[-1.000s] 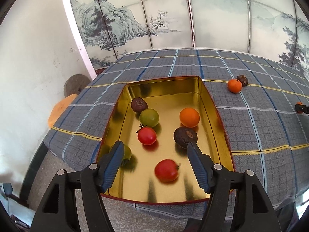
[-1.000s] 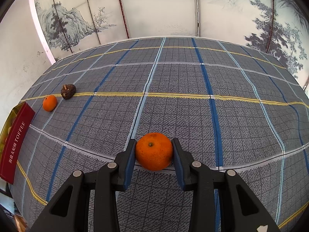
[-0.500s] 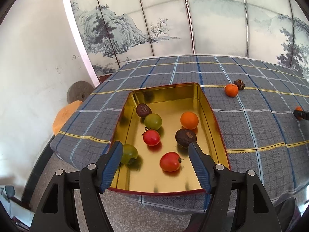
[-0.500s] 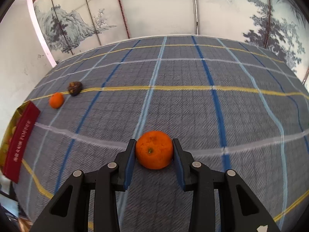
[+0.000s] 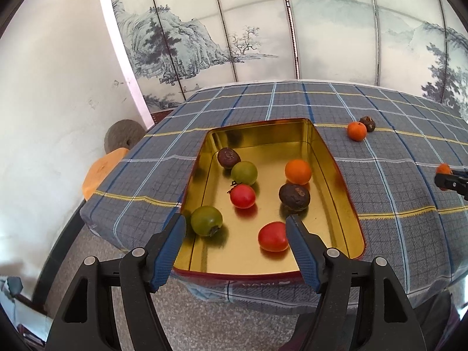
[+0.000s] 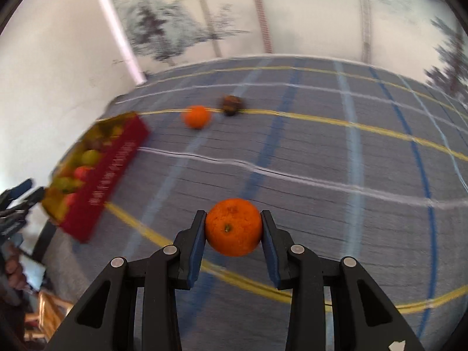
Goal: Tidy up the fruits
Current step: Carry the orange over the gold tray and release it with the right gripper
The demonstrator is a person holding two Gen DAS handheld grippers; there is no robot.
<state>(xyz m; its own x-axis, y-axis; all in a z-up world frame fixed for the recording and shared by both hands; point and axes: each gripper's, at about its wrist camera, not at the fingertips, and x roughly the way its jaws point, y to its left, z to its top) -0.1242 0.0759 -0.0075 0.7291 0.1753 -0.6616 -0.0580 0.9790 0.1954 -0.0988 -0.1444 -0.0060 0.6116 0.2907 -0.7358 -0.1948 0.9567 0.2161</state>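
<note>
Currently the right gripper (image 6: 233, 228) clamps the orange (image 6: 233, 227) above the counter (image 6: 321, 152); the tin (image 6: 96, 172), somewhat blurred, lies to its left. The left gripper (image 5: 235, 239) hangs open over the tin's near edge.

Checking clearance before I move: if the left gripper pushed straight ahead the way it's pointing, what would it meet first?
Probably the red tomato lying in the gold tin, just inside the left gripper's open jaws; depth is hard to judge.

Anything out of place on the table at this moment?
Yes: an orange and a dark brown fruit sit loose on the plaid cloth, outside the gold tin holding the other fruit.
</note>
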